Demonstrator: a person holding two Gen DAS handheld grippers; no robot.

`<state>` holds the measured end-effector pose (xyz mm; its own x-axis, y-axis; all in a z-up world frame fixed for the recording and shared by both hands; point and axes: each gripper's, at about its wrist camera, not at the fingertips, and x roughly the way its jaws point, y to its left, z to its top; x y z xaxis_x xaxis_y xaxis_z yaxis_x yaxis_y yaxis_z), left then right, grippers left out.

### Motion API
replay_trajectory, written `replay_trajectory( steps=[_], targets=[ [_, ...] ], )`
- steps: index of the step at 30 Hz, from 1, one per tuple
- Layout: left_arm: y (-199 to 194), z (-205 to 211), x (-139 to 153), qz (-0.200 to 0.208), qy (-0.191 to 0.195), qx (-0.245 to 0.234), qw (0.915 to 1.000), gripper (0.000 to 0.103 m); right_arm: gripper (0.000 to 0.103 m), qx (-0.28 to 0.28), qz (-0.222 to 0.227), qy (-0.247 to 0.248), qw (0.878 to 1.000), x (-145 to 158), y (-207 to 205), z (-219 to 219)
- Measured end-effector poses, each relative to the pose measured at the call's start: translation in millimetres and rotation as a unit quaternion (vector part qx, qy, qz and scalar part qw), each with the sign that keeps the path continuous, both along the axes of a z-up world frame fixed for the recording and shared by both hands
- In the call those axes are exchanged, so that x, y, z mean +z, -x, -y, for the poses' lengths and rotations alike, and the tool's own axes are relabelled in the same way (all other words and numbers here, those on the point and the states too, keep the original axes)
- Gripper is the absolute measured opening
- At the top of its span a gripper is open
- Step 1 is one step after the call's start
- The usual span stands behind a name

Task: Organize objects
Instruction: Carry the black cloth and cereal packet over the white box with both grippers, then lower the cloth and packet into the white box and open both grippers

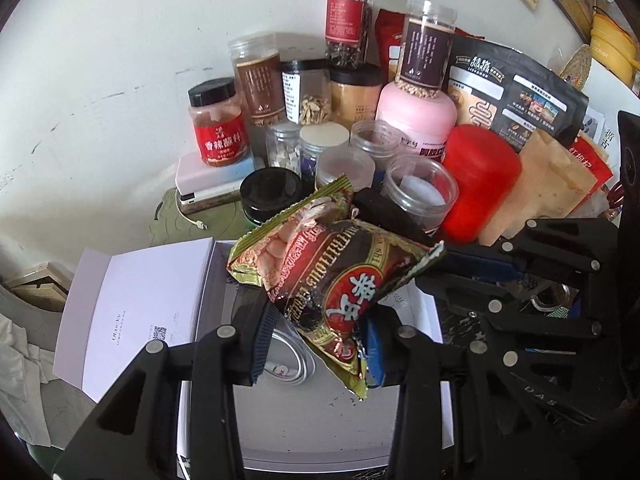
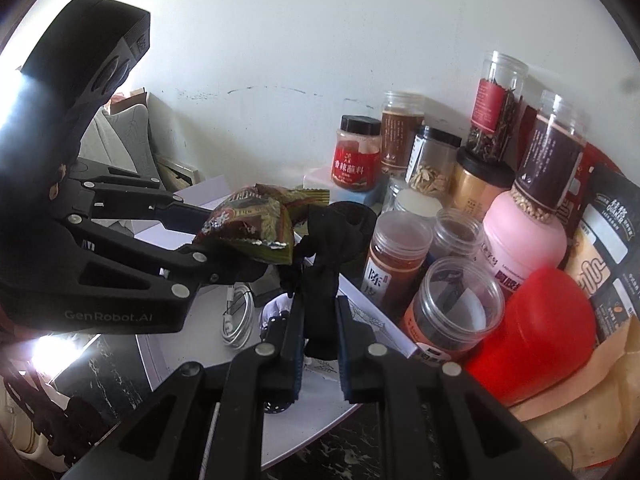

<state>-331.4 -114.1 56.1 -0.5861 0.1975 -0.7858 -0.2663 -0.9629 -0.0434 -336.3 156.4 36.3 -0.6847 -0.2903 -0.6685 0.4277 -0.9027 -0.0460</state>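
Left hand-held gripper [image 1: 320, 340] clamped on a snack packet [image 1: 340, 276], held above the open white box [image 1: 320, 432] with a coiled white cable [image 2: 240, 320] inside. Right hand-held gripper [image 2: 320, 344] pinched narrow on a black cloth [image 2: 326, 280], at 3 o'clock of the packet. Jars [image 1: 218, 124] crowd the worktop at 12 o'clock.

A: Room ahead?
B: Box [image 1: 320, 432] open below, only a cable [image 1: 296, 364] in it. Jars [image 1: 304, 120] packed tight behind, along the wall [image 1: 120, 60].
A: Right side?
B: Blocked: red bottle [image 2: 536, 336], bags [image 1: 516, 100]. Left's box lid [image 1: 132, 312].
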Motion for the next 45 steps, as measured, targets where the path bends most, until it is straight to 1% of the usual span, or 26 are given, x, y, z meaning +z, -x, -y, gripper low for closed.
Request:
replay_trajectory(
  steps=[10, 18, 24, 29, 33, 36, 38, 41, 45],
  targets=[
    [22, 6, -59, 0.053, 0.014, 0.0, 0.9985, 0.037, 0.013, -0.004, 0.036, -0.013, 0.999, -43, 20, 9],
    [28, 3, -84, 0.071, 0.03, -0.004, 0.997, 0.037, 0.013, -0.006, 0.058, -0.023, 0.998, -68, 29, 10],
    [29, 6, -96, 0.08, 0.036, 0.002, 0.9961, 0.037, 0.013, -0.006, 0.07, -0.023, 0.997, -80, 31, 13],
    [27, 6, -97, 0.084, 0.044, -0.003, 0.9955, 0.037, 0.014, -0.005, 0.071, -0.031, 0.997, -84, 28, 16],
    [29, 7, -100, 0.095, 0.041, 0.003, 0.9946, 0.037, 0.014, -0.008, 0.069, -0.036, 0.997, -83, 26, 18],
    [28, 8, -99, 0.096, 0.043, 0.007, 0.9944, 0.037, 0.022, -0.008, 0.065, -0.044, 0.997, -79, 25, 21],
    [27, 9, -96, 0.098, 0.04, 0.011, 0.9943, 0.037, 0.032, -0.01, 0.062, -0.046, 0.997, -75, 24, 21],
    [26, 12, -85, 0.095, 0.037, 0.019, 0.9946, 0.039, 0.035, -0.013, 0.06, -0.042, 0.997, -68, 22, 20],
    [22, 13, -61, 0.072, 0.045, 0.028, 0.996, 0.044, 0.036, -0.017, 0.049, -0.042, 0.998, -55, 15, 19]
  ],
)
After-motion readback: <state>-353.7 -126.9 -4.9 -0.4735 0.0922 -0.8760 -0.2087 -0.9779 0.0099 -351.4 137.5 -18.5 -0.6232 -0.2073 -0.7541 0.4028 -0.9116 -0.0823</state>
